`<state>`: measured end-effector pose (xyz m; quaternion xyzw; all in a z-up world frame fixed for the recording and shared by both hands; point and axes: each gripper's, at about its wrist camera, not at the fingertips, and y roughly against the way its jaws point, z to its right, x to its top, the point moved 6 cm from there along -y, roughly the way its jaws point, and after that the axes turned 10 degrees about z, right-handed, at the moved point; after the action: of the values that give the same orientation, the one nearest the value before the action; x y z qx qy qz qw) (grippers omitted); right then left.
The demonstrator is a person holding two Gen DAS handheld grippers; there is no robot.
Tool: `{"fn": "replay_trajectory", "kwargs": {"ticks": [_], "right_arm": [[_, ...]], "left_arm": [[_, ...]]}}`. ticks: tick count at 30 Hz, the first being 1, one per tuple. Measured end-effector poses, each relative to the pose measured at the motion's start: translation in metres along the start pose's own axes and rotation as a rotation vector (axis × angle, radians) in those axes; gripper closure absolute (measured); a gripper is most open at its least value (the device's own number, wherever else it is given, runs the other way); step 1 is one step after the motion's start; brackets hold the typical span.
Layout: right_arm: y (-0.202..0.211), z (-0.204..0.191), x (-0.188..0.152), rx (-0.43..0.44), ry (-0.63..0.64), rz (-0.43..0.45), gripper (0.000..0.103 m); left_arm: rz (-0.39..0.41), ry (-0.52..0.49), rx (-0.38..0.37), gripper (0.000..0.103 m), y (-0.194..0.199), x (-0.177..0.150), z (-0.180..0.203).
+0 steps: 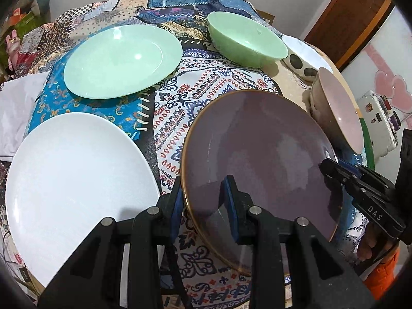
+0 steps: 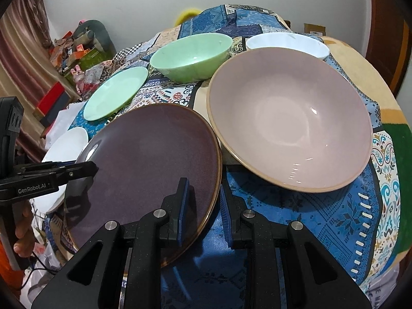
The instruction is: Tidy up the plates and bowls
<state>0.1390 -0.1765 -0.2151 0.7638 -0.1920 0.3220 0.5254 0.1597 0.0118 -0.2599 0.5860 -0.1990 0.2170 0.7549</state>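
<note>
I use the purple plate (image 1: 260,154) as my marker. Left of it on the bench (image 1: 175,118) lies the white plate (image 1: 74,180), not touching it. Behind that one sits the green plate (image 1: 121,59). My left hand-held gripper (image 1: 202,198) pinches the purple plate's left rim, one pad on top and one under. My right hand-held gripper (image 2: 203,206) pinches its right rim the same way. Behind the purple plate is the green bowl (image 2: 190,56). Just right of the plate, the pink bowl (image 2: 291,121) sits tilted. A white bowl (image 2: 288,43) is behind that.
</note>
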Motion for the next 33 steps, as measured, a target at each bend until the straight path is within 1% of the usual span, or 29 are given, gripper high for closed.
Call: {"fn": "replay_trajectory", "kwargs": {"ticks": [8,11,14,19,23,27,31,33], "right_arm": [[-0.001,0.001,-0.001,-0.008,-0.002,-0.005,0.082],[-0.002,0.001,-0.001,-0.002,-0.003,-0.011,0.08],[0.0,0.0,0.0,-0.009,0.004,-0.013,0.08],[0.006,0.002,0.001,-0.02,0.001,-0.015,0.075],[0.012,0.002,0.002,-0.015,-0.011,-0.012,0.074],[0.022,-0.003,0.007,-0.014,0.006,0.012,0.074],[0.031,-0.013,0.013,-0.006,0.03,0.042,0.074],[0.035,-0.02,0.017,-0.001,0.045,0.056,0.074]], "left_arm": [[-0.008,0.005,-0.001,0.074,-0.004,-0.001,-0.001],[-0.012,0.007,0.004,0.073,-0.004,-0.001,-0.001],[-0.009,-0.002,0.022,0.074,-0.002,-0.002,0.0],[0.014,-0.023,0.053,0.073,0.009,-0.002,0.0],[0.037,-0.005,0.063,0.069,0.023,0.0,-0.006],[0.079,0.006,0.072,0.061,0.042,0.003,-0.01],[0.121,0.006,0.081,0.059,0.064,0.007,-0.013],[0.141,0.007,0.09,0.056,0.075,0.009,-0.016]]}}
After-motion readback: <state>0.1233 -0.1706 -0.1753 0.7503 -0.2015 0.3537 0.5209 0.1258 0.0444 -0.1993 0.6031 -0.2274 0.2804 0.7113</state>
